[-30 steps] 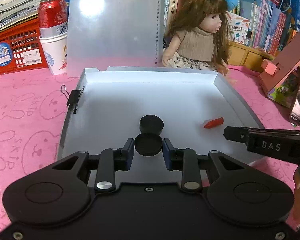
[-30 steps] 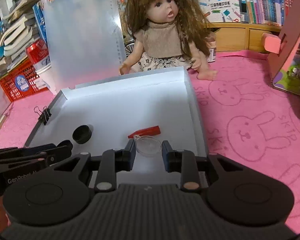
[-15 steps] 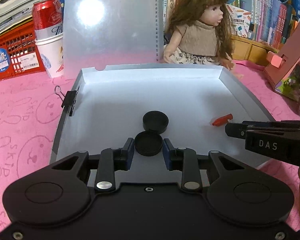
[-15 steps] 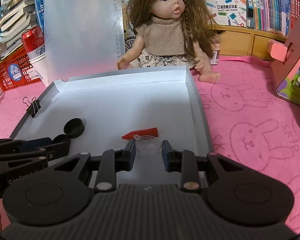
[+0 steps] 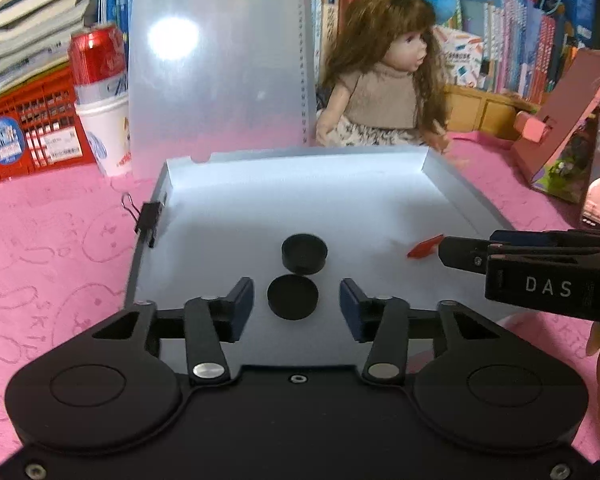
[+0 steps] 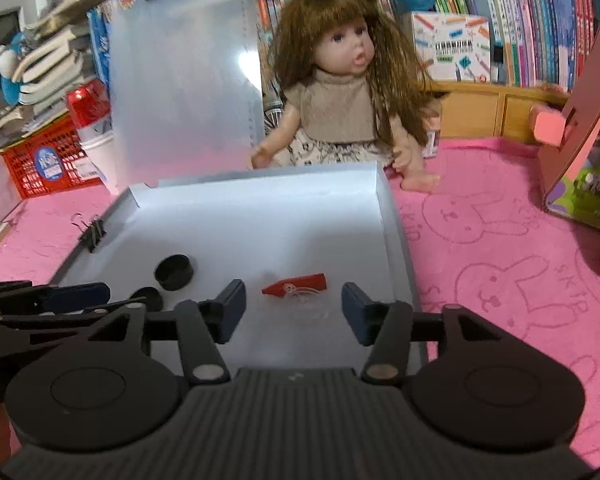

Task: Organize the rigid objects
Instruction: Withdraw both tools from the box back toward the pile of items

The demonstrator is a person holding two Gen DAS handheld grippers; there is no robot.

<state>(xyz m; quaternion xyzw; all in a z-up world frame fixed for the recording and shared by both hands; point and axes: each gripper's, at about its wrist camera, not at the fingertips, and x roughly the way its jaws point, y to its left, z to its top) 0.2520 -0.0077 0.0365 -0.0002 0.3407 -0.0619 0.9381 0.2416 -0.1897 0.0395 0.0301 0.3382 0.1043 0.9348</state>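
A shallow grey tray (image 5: 472, 196) (image 6: 396, 232) lies on the pink cloth. In the left wrist view my left gripper (image 5: 297, 298) is open, with a flat black lid (image 5: 293, 297) lying loose between its fingers. A black round cap (image 5: 304, 253) (image 6: 173, 271) sits just beyond it. In the right wrist view my right gripper (image 6: 293, 300) is open around a clear round lid (image 6: 306, 300) resting on the tray, next to a small red piece (image 6: 296, 284) (image 5: 425, 246).
A black binder clip (image 5: 150, 220) (image 6: 93, 234) grips the tray's left rim. A doll (image 5: 384, 80) (image 6: 340, 92) sits behind the tray beside an upright translucent board (image 5: 216, 60). A red can on a white cup (image 5: 100, 92), a red basket (image 5: 24, 128) and a pink box (image 5: 564, 128) stand around.
Both grippers have opened: the left let go of the flat black lid and the right let go of the clear lid. Both lids now rest on the tray.
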